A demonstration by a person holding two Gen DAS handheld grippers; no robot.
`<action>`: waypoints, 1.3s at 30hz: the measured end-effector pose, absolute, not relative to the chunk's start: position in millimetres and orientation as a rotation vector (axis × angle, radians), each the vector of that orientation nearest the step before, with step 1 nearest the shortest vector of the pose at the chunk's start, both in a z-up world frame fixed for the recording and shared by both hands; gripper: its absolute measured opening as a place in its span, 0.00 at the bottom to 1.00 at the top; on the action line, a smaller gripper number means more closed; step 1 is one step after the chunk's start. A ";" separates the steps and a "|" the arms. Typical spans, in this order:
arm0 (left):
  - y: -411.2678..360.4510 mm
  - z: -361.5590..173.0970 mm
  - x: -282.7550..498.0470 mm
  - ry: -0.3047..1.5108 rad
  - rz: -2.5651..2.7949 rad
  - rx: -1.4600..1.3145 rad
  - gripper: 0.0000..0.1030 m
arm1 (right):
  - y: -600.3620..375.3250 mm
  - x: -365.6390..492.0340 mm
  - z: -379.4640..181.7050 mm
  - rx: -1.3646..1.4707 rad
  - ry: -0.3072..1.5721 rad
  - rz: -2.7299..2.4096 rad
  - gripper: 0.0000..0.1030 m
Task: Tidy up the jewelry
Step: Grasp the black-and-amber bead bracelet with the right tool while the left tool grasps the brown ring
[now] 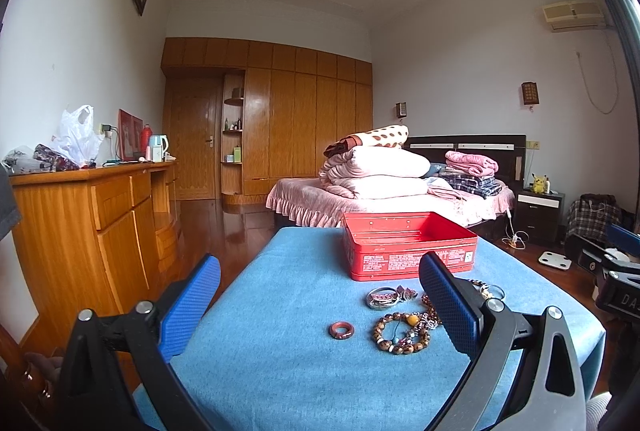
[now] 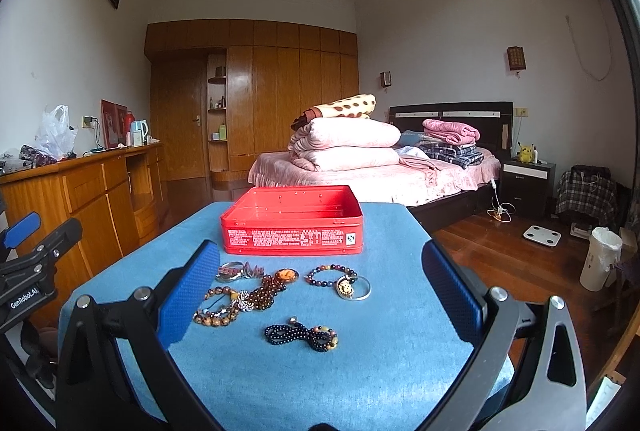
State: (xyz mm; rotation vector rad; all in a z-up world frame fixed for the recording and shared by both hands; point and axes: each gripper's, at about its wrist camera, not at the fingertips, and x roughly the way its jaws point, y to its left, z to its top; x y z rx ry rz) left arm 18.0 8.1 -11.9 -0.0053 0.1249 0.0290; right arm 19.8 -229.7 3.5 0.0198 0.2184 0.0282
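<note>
Nothing was stowed yet: the red tin (image 2: pixel 292 221) sat empty at 12 o'clock, jewelry (image 2: pixel 276 295) loose on the worktop (image 2: pixel 380 383), both tongs (image 1: pixel 320 305) (image 2: pixel 320 295) apart.

1. One red tin (image 2: pixel 292 221), centre of the frame, lid off.
2. One reddish ring (image 1: pixel 341 330), lower centre of the left view.
3. Two silver bangles (image 2: pixel 359 291) (image 2: pixel 231 268), mid-frame.
4. About four bead strands: brown (image 2: pixel 216 311), amber (image 2: pixel 266 291), multicolour (image 2: pixel 330 273), dark (image 2: pixel 300 337).
5. Two grippers (image 1: pixel 320 307) (image 2: pixel 320 291), both spread wide.
</note>
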 end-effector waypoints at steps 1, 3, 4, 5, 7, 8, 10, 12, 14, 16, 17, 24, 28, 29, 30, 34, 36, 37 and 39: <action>8.5 -12.8 18.7 0.125 0.033 -0.005 0.94 | -229.6 22.1 1.1 0.022 0.224 0.031 0.95; 8.6 -17.1 23.3 0.132 0.041 -0.002 0.94 | -230.1 30.4 -9.1 0.028 0.246 0.038 0.95; 8.5 -20.1 26.7 0.136 0.043 -0.002 0.94 | -230.0 33.9 -13.3 0.029 0.253 0.042 0.95; 8.2 -23.7 30.3 0.142 0.044 -0.003 0.94 | -229.9 38.5 -18.8 0.033 0.261 0.039 0.95; 7.2 -29.9 37.9 0.161 0.042 0.000 0.94 | -229.2 47.1 -28.7 0.032 0.284 0.031 0.95; 5.9 -32.8 41.3 0.171 0.041 0.005 0.94 | -229.0 51.6 -34.2 0.031 0.294 0.025 0.95; 3.6 -40.8 50.4 0.197 0.042 0.014 0.94 | -228.9 60.1 -43.6 0.034 0.322 0.013 0.95; 2.3 -50.4 61.3 0.239 0.030 0.017 0.94 | -228.9 67.0 -50.3 0.045 0.343 0.011 0.95; 0.7 -58.9 69.1 0.267 0.025 0.019 0.94 | -229.0 73.3 -57.2 0.045 0.369 0.010 0.95; -0.4 -65.1 76.5 0.291 0.023 0.024 0.94 | -227.4 78.3 -62.6 0.037 0.389 0.006 0.95; -0.3 -68.0 78.5 0.298 0.021 0.024 0.94 | -227.3 81.6 -65.9 0.035 0.402 0.007 0.95; 0.0 -84.9 94.9 0.364 0.003 0.028 0.94 | -222.7 93.8 -82.3 0.014 0.478 0.038 0.93; 4.3 -90.1 102.3 0.407 -0.011 0.007 0.94 | -226.4 103.8 -91.1 0.019 0.533 0.064 0.78; 5.7 -91.0 103.5 0.413 -0.014 -0.003 0.94 | -227.4 106.5 -93.4 0.026 0.550 0.075 0.75; 6.6 -91.9 105.0 0.417 -0.015 -0.011 0.94 | -229.6 110.2 -96.7 0.042 0.571 0.087 0.75; 6.0 -93.2 109.3 0.429 -0.017 -0.017 0.94 | -229.8 118.2 -98.4 0.066 0.589 0.114 0.75; 5.4 -94.0 111.2 0.431 -0.021 -0.019 0.94 | -226.8 120.3 -99.1 0.056 0.593 0.120 0.75; 5.5 -93.9 111.9 0.433 -0.022 -0.020 0.94 | -225.5 121.0 -99.8 0.050 0.594 0.128 0.74; 4.7 -95.2 113.9 0.437 -0.024 -0.022 0.94 | -222.8 121.8 -100.5 0.041 0.591 0.145 0.68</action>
